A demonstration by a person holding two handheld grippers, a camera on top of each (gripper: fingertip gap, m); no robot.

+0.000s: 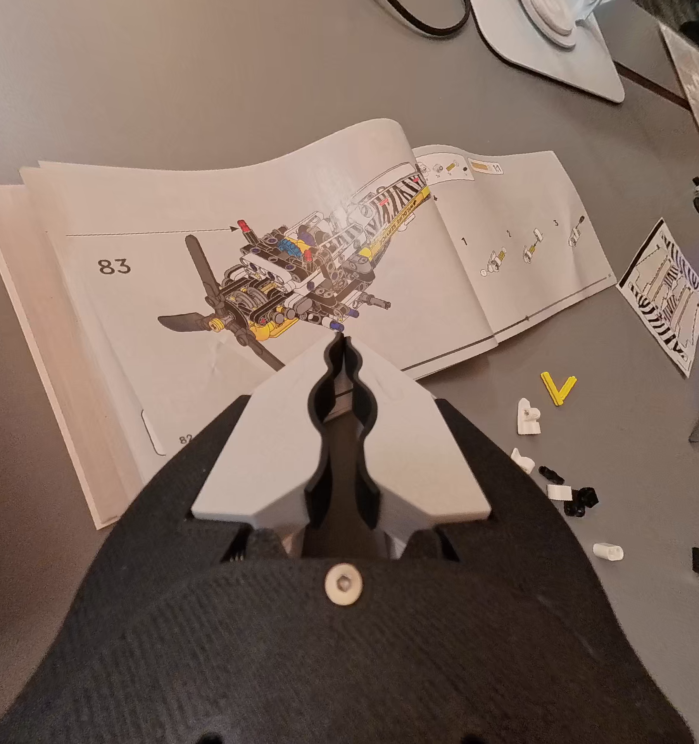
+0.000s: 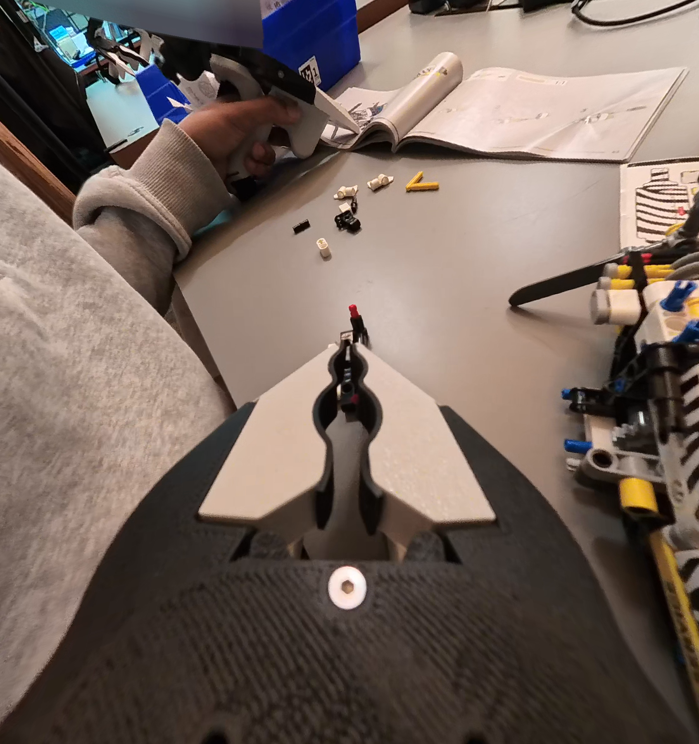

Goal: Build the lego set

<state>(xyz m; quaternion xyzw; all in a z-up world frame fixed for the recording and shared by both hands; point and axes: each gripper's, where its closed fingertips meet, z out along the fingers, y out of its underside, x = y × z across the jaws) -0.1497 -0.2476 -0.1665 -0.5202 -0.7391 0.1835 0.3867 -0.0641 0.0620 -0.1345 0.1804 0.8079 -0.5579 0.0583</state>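
Now my right hand-held gripper (image 2: 349,342) clamps the red-tipped black pin (image 2: 355,322), mid-frame.
Left hand-held gripper (image 1: 341,336), closed and empty, rests on the manual (image 1: 227,249); next, seat it on the plane model (image 2: 654,386).

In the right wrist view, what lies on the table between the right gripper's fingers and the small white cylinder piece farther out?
Only the red-tipped black piece, just beyond the right gripper. From there to the white cylinder piece, the right wrist view shows bare grey table.

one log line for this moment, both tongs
left tongs: shut, empty, over booklet | right tongs: shut on black-red part | plane: on table, right
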